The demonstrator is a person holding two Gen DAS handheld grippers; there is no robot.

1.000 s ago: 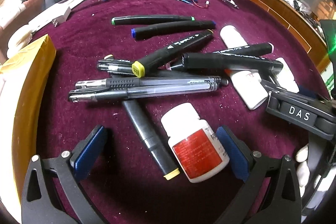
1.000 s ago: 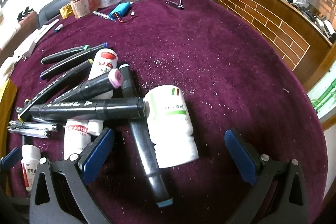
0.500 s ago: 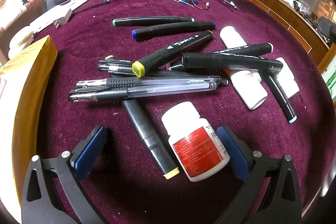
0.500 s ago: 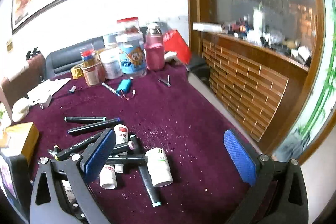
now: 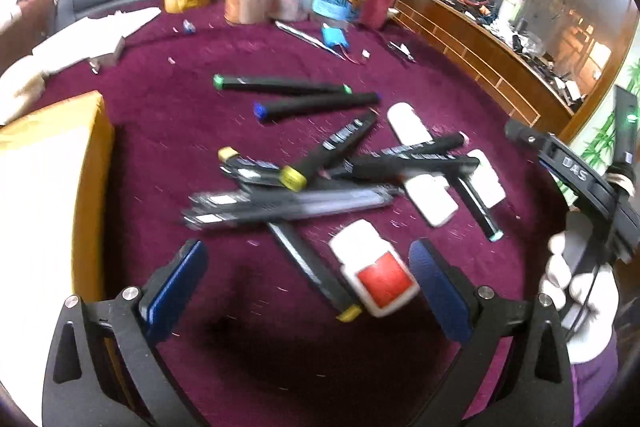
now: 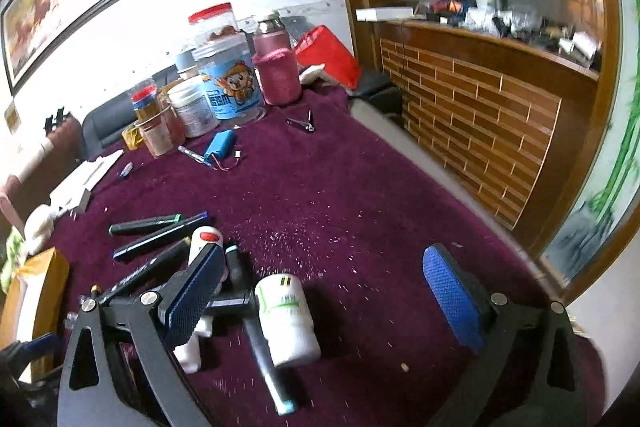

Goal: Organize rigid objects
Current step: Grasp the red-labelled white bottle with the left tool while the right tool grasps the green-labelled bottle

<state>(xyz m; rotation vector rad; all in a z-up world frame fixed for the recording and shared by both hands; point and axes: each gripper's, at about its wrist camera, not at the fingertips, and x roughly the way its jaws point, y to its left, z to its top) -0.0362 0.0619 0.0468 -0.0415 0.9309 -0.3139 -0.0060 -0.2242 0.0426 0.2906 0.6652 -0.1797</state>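
A heap of black markers [image 5: 332, 151] and clear pens [image 5: 288, 205] lies on the purple cloth, with several white pill bottles among them. A red-label bottle [image 5: 374, 269] lies just ahead of my left gripper [image 5: 306, 287], which is open and holds nothing. In the right wrist view a green-label bottle [image 6: 286, 315] lies beside a teal-tipped marker [image 6: 266, 367]. My right gripper [image 6: 328, 295] hangs open and empty above the table. That gripper also shows at the right edge of the left wrist view, held by a white-gloved hand [image 5: 576, 287].
Jars and tins [image 6: 224, 83] crowd the far edge, with a blue battery pack [image 6: 220, 145] and nail clippers [image 6: 304, 125] in front. A yellow box [image 5: 48, 187] stands at the left. A brick-pattern wooden counter [image 6: 480, 123] runs along the right.
Both grippers have lifted and pulled back from the pile. The right one rose first and tilted upward, so the room shows. Nothing on the table has shifted.
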